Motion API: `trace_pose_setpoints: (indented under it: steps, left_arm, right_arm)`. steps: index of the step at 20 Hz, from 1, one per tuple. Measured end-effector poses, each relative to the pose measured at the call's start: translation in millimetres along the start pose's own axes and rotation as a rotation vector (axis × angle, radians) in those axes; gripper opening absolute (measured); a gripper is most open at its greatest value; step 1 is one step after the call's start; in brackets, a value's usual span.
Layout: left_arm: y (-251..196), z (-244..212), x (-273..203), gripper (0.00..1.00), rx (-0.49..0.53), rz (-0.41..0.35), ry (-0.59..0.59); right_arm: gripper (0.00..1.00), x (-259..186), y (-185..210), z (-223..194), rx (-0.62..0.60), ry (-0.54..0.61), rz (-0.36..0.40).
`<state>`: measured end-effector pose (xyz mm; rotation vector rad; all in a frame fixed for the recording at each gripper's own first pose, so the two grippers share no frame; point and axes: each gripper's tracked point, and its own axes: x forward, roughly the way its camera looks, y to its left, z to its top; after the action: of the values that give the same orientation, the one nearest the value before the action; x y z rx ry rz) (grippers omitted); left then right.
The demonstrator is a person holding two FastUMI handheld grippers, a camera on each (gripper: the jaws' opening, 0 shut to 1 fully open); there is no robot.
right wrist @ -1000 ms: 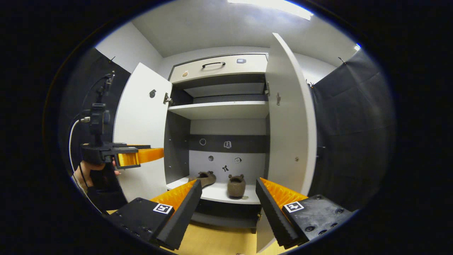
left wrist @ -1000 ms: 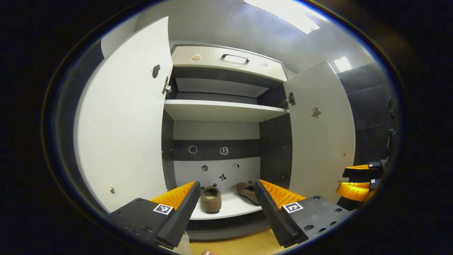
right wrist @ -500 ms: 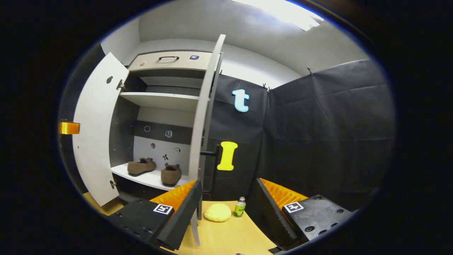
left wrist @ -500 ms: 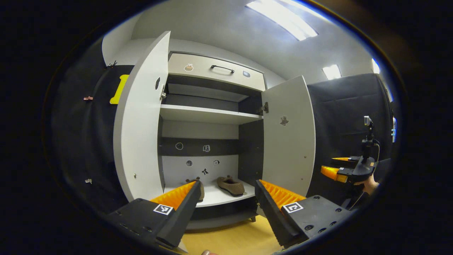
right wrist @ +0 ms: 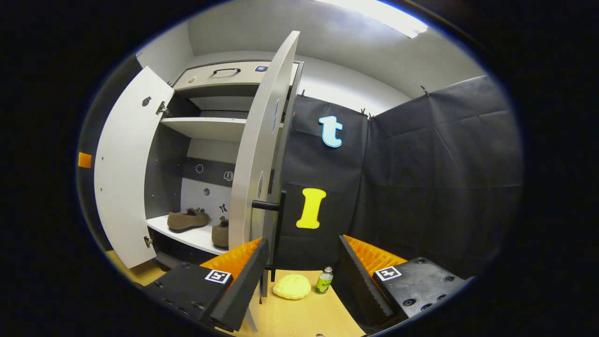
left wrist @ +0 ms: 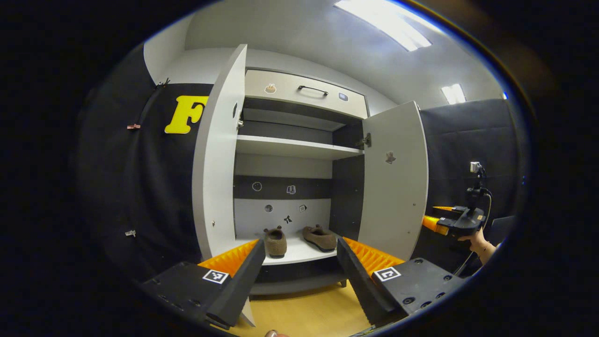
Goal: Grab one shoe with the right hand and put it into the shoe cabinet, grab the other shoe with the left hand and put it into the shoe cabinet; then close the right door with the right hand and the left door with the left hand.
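The white shoe cabinet [left wrist: 295, 149] stands with both doors swung out. Two brown shoes [left wrist: 275, 242] [left wrist: 320, 237] lie side by side on its bottom shelf. My left gripper [left wrist: 299, 281] is open and empty, facing the cabinet from a distance beside the left door [left wrist: 217, 154]. Out past the right door [left wrist: 393, 182], a hand holds my right gripper [left wrist: 449, 223]. In the right gripper view, the right gripper [right wrist: 302, 281] is open and empty. The right door [right wrist: 255, 154] is edge-on just ahead of it, its black handle [right wrist: 276, 220] showing, with the shoes [right wrist: 188, 219] [right wrist: 220, 234] beyond.
A yellow sponge-like lump [right wrist: 292, 286] and a small green bottle [right wrist: 323, 281] sit on the wooden floor [right wrist: 304, 313] behind the right door. Black cloth walls [right wrist: 421, 187] close in the right side. A drawer with a dark handle [left wrist: 312, 89] tops the cabinet.
Both grippers have drawn back from the cabinet and out to either side. The right one now faces the right door's outer edge, with the handle in sight. Both stay open.
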<state>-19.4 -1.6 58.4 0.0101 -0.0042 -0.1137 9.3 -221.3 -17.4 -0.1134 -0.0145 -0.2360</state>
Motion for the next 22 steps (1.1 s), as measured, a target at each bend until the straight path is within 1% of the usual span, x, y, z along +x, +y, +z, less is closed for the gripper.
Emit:
trace_pose_setpoints:
  steps: [3,7,10,11,12,13,14,17,20,22]
  left_arm:
    - [14,-3,-6,0.97,-0.001,0.027,0.009]
    - [31,-3,-12,0.97,0.032,0.065,0.016]
    - [37,-2,-17,0.97,0.033,0.067,0.011]
    - [41,-3,-19,0.97,0.033,0.081,0.015]
    - [46,-5,-21,0.95,0.036,0.098,0.021]
    - [50,-5,-24,0.97,0.042,0.111,0.024]
    - [52,-7,-27,0.97,0.043,0.122,0.03]
    - [63,-10,-35,0.97,0.028,0.157,0.048]
    - [75,-16,-49,0.97,0.015,0.213,0.061]
    - [84,-20,-59,0.98,0.002,0.256,0.073]
  right_arm:
    - [0.95,0,12,-1,0.042,0.013,0.043]
    - [0.94,-2,29,1,0.039,0.013,0.074]
    - [0.94,0,59,1,0.08,0.023,0.146]
    - [0.94,2,67,2,0.065,0.015,0.159]
    - [0.94,3,74,4,0.041,0.002,0.166]
    - [0.95,4,80,7,0.022,-0.009,0.175]
    - [0.94,5,89,9,0.017,-0.013,0.191]
    - [0.94,13,111,9,0.041,-0.01,0.243]
    - [0.95,28,124,12,0.051,-0.023,0.261]
    - [0.95,36,138,14,0.085,-0.022,0.293]
